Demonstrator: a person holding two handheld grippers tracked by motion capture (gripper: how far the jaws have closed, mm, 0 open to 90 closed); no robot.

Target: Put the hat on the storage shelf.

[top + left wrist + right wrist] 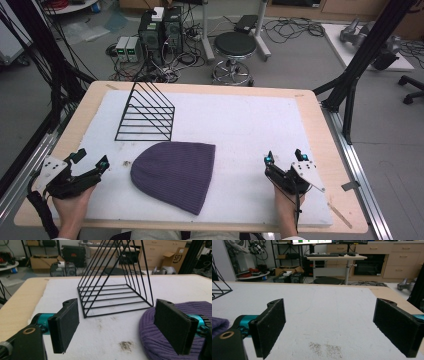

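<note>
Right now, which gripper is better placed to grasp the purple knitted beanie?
Probably left: the left gripper, jaws open, sits close beside the purple knitted beanie. The right gripper sits farther off.

beanie [174,173] on mat [250,125], wire rack [146,112] behind it

Looks like a robotics/research lab, not a home. High view, top centre: two desktop PC towers [161,31] on the bare floor w/ small grey boxes [128,48] beside them and loose cables [292,26] trailing everywhere; a round black stool [235,45] just right of them. Black metal frame struts [369,47] at both frame edges, rig-style. Right gripper view, top: monitor [312,242] on a desk [335,257], wood drawer units [397,257] upper right, cardboard boxes [284,270] and cable-hung shelving upper left.
</note>
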